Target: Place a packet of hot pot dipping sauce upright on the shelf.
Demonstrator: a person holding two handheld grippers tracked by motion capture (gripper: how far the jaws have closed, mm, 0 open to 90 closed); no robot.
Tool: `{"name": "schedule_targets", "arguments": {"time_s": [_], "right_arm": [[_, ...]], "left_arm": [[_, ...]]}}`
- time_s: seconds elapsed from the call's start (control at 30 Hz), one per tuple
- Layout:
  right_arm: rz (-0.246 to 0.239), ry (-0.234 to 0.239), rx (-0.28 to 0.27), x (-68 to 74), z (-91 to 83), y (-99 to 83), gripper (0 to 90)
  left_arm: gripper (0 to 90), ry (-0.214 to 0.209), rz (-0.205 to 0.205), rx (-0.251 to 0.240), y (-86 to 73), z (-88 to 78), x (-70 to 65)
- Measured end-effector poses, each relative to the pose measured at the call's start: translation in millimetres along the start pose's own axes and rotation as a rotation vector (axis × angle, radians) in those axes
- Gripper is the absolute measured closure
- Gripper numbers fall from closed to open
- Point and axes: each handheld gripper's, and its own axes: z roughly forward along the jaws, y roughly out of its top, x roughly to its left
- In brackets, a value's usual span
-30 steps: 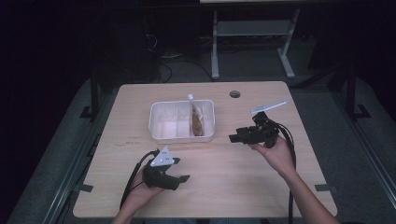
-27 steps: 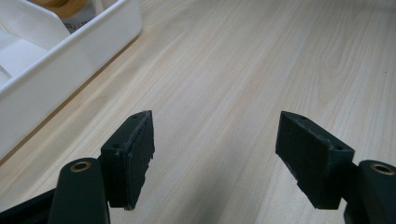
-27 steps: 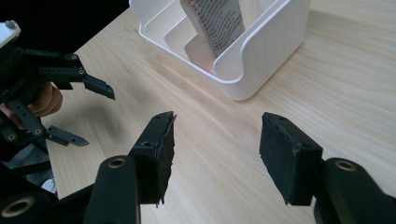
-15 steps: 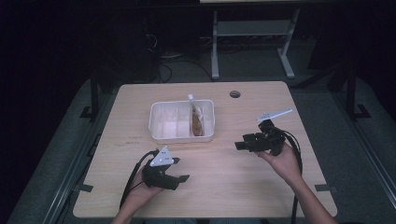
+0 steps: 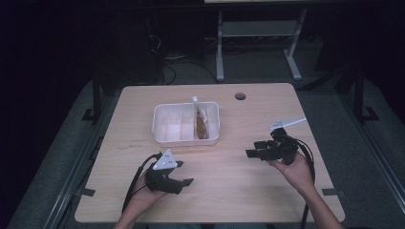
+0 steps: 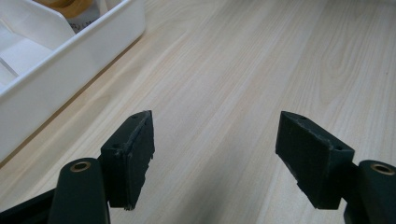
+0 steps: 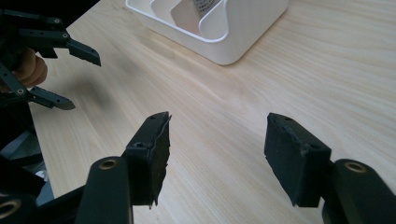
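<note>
High view: white tray set a little beyond the middle of the tabletop, toward the far edge, with a brown white-capped tube lying in the rightmost compartment, cap end toward the far wall. Left gripper low by the near edge, left of centre, jaws spread wide and empty, well apart from the tray. Right gripper toward the right edge, jaws just opened further, wide apart with nothing between them, pointing across toward the tray's near right corner. Judged as the tube's release done and the clearing-off in hand. To do that well: keep both pairs of jaws wide until well clear of the tray wall; draw away level or slightly upward, never sweeping a pad along the rim; mind the trailing cables so as not to snag the tray's corner; leave the tube undisturbed in its compartment; settle over bare wood, short of the near edge.
</note>
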Motion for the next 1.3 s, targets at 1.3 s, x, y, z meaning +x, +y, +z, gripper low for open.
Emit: {"name": "schedule_targets", "arguments": {"time_s": [1.3], "right_arm": [[0.036,-0.017,0.040,-9.6,-5.2,-58.9,39.3]], "left_arm": [[27.8,0.004,-0.005,0.001,-0.4,-0.3,0.8]]}}
